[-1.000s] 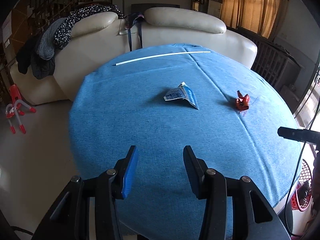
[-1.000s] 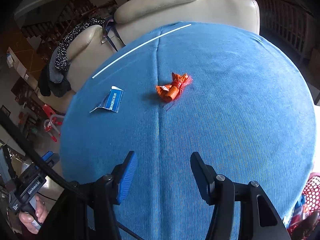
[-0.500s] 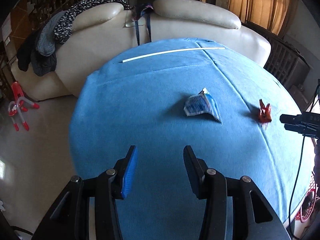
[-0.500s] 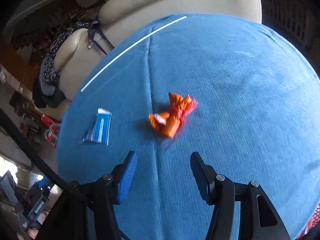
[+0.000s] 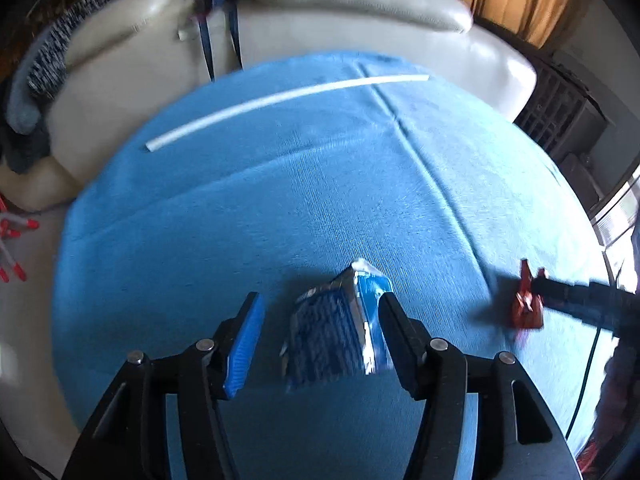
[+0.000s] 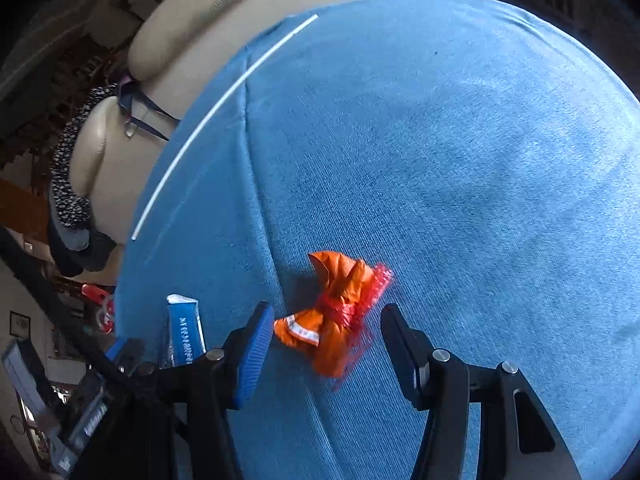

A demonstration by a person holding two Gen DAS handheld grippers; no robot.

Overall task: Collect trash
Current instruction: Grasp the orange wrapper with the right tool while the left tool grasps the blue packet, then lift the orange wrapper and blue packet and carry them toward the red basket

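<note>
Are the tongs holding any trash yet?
No. The left tongs are opening around the blue wrapper; the right tongs straddle the orange wrapper, not pinching.

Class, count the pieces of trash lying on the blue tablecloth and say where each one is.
3. The blue wrapper sits between the opening left hand-held gripper fingers; the orange wrapper between the right hand-held gripper fingers; the white straw near the far edge.

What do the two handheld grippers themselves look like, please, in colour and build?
Both the left gripper and the right gripper share one design: black frames with silver pivot bolts, one ribbed blue pad, and one black finger. A dark cable crosses the right view's left edge.
</note>
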